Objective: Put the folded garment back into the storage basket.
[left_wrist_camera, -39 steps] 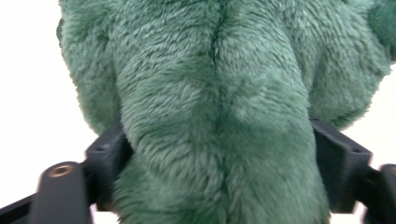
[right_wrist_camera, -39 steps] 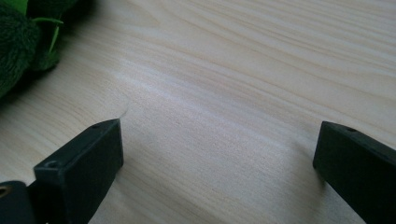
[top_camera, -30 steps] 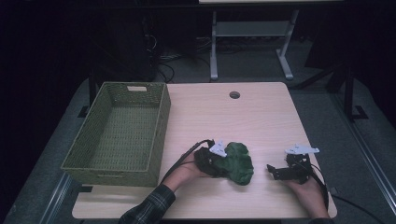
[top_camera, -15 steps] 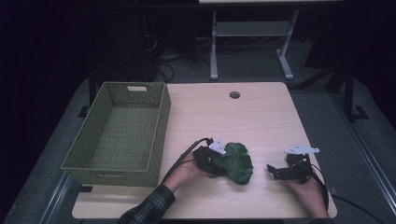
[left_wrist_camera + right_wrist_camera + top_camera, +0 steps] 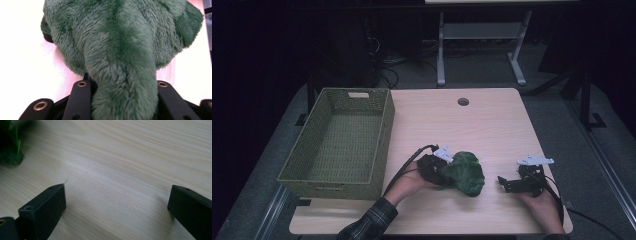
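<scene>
A green plush toy (image 5: 468, 173) lies on the light wooden table (image 5: 462, 125) near its front edge. My left gripper (image 5: 442, 170) reaches into it from the left. Its jaws have just been closing, and a fold of the plush toy (image 5: 120, 50) is now squeezed between them, so the left gripper (image 5: 122, 87) is shut on it. To the right of the toy, my right gripper (image 5: 507, 183) rests low on the table in a hand. In the right gripper view, the right gripper (image 5: 117, 202) stands open over bare wood, with a corner of the plush toy (image 5: 8, 150) at the far left.
A green woven basket (image 5: 382, 135) stands empty on the table's left side, beside the left hand. A round cable hole (image 5: 463, 101) sits near the far edge. Beyond the table are a dark floor, cables and a white stand.
</scene>
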Available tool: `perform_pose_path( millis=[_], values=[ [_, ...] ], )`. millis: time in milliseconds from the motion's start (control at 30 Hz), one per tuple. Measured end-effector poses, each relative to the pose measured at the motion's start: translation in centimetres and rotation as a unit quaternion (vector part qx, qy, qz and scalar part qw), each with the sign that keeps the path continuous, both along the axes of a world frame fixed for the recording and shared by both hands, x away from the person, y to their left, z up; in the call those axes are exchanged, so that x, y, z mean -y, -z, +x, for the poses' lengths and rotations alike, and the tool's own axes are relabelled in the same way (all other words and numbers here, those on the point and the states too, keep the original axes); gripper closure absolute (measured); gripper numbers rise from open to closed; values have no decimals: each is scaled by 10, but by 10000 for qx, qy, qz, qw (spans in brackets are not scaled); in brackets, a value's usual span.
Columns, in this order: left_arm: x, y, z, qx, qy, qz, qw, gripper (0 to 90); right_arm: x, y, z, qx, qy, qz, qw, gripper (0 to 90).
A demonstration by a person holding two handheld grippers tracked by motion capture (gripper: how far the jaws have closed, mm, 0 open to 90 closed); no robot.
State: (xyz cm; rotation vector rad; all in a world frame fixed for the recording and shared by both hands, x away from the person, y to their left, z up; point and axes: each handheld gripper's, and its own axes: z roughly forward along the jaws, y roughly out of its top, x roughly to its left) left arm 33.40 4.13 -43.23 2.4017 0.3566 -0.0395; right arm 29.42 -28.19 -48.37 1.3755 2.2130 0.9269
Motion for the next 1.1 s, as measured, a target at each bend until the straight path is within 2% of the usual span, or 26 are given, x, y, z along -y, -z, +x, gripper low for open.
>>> perform_pose_path(
  millis=[267,433,733,833,1100],
  values=[
    [-7,-12,1,-86,-167,-72,9998,649,0,0,0,2,-1,0,10000,15],
    [-15,-27,0,-18,-256,-26,9997,648,0,0,0,3,-11,-10,10000,15],
    [-27,-44,-1,21,-383,36,9993,647,0,0,0,-18,5,1,10000,15],
    [-34,-56,1,67,-431,61,9990,645,0,0,0,-17,6,0,10000,15],
    [-47,-72,4,165,-506,98,9985,645,0,0,0,-19,7,3,10000,15]
  ],
)
